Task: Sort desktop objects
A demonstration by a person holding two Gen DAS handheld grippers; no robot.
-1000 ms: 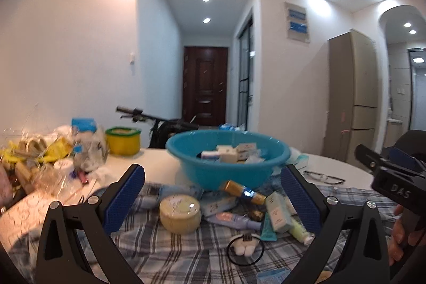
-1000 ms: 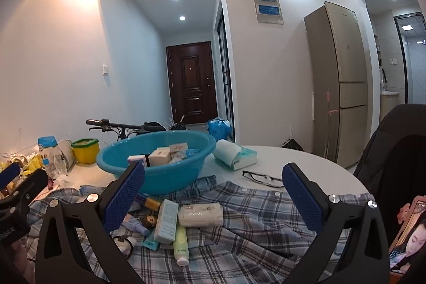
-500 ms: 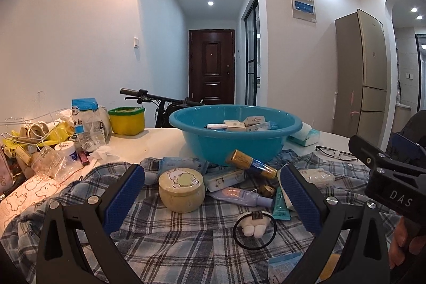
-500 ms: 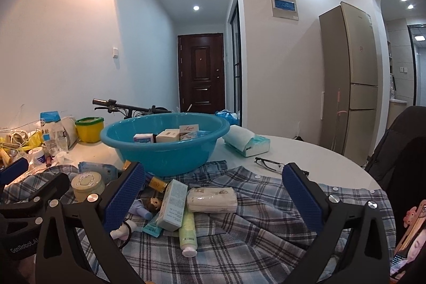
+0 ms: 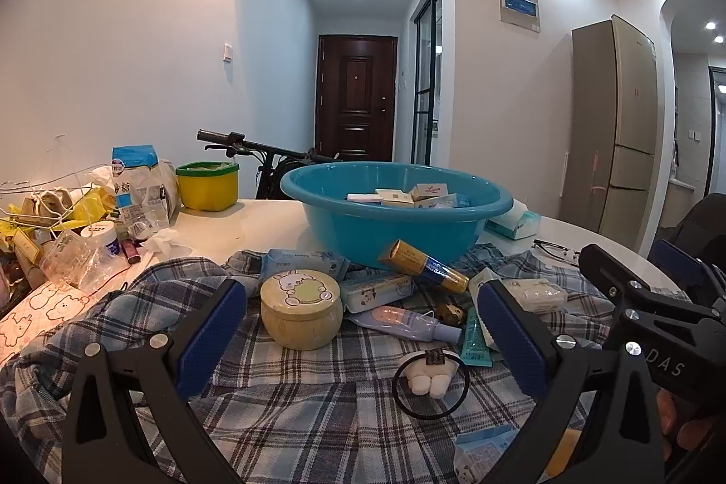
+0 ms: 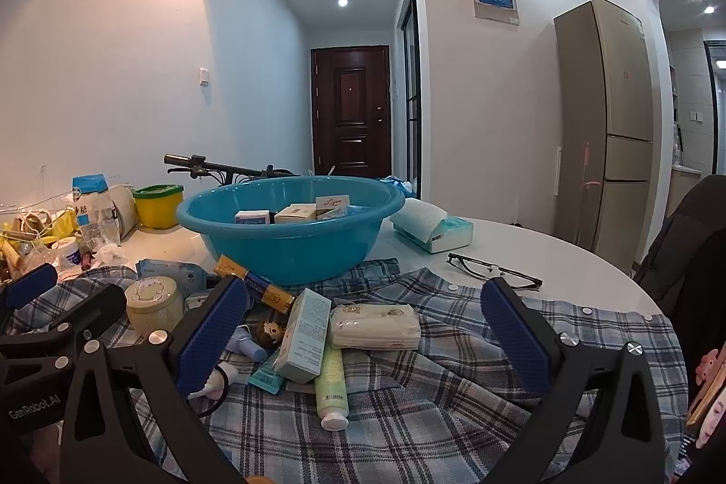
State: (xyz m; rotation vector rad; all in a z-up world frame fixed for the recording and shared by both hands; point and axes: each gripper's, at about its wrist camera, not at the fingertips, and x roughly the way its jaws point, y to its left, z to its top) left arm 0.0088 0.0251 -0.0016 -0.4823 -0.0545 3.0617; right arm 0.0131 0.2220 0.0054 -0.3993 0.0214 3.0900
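A blue basin (image 5: 399, 225) with several small boxes inside stands on the white table; it also shows in the right wrist view (image 6: 290, 239). In front of it, on a plaid shirt (image 5: 295, 384), lie a round cream tin (image 5: 301, 309), a gold-and-blue tube (image 5: 424, 264), a lilac tube (image 5: 404, 320), a black hair tie (image 5: 431, 382), a light-blue box (image 6: 304, 334), a wipes pack (image 6: 374, 325) and a green tube (image 6: 331, 388). My left gripper (image 5: 360, 334) is open and empty above the shirt. My right gripper (image 6: 363, 334) is open and empty over the pile.
A yellow tub (image 5: 208, 185), a sugar bag (image 5: 136, 184) and cluttered bags (image 5: 50, 230) stand at the left. A tissue pack (image 6: 431, 230) and glasses (image 6: 494, 273) lie right of the basin. A dark chair (image 6: 694, 257) is at the right edge.
Both grippers have dropped lower and come closer to the pile in front of the basin. Both stay open and empty.
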